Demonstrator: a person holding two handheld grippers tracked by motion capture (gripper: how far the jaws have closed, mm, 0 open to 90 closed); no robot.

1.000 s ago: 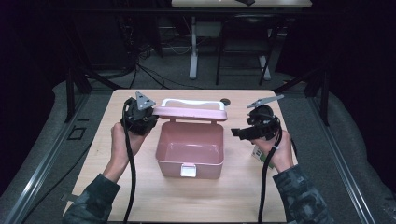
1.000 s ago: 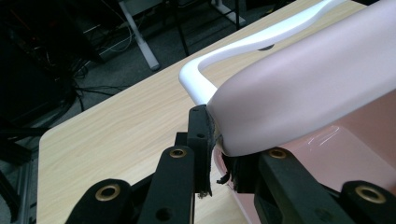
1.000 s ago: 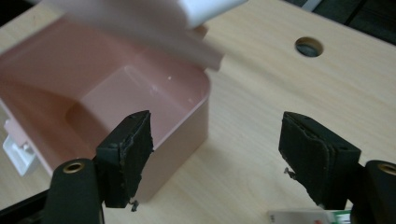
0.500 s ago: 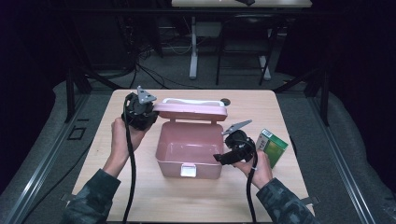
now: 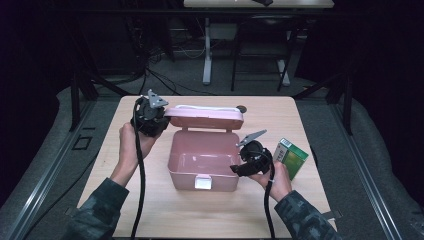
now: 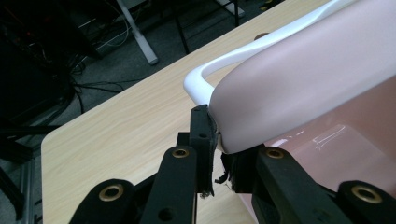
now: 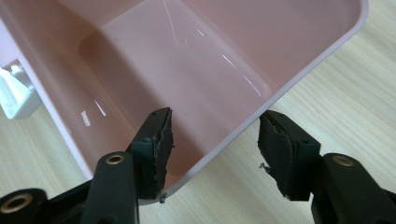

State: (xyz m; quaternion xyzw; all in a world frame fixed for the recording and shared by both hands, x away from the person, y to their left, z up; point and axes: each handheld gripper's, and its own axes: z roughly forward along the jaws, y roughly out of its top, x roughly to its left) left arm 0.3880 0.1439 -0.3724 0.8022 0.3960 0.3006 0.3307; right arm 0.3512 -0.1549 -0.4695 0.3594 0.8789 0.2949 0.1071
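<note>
A pink box [image 5: 202, 162] is set near the middle of the wooden counter [image 5: 150, 215], its lid [image 5: 205, 117] raised at the far side and a white latch [image 5: 202, 183] showing on the near wall. A white handle [image 6: 243, 56] is seen along the top of the lid.

The lid's left corner is pinched by the left tool [image 5: 150, 119], whose jaws are pressed onto that corner, as shown in the left gripper view [image 6: 217, 154]; the lid is held upright there.

At the box's right near corner the right tool [image 5: 248, 162] is placed with one jaw inside the rim and the other outside over the counter. In the right gripper view [image 7: 212, 140] its jaws have just been closing, with the box wall between them, yet gaps appear to remain beside the pads, so the wall is probably not gripped yet.

Just right of that tool, a green carton [image 5: 290, 157] stands on the counter, apart from the box.
</note>
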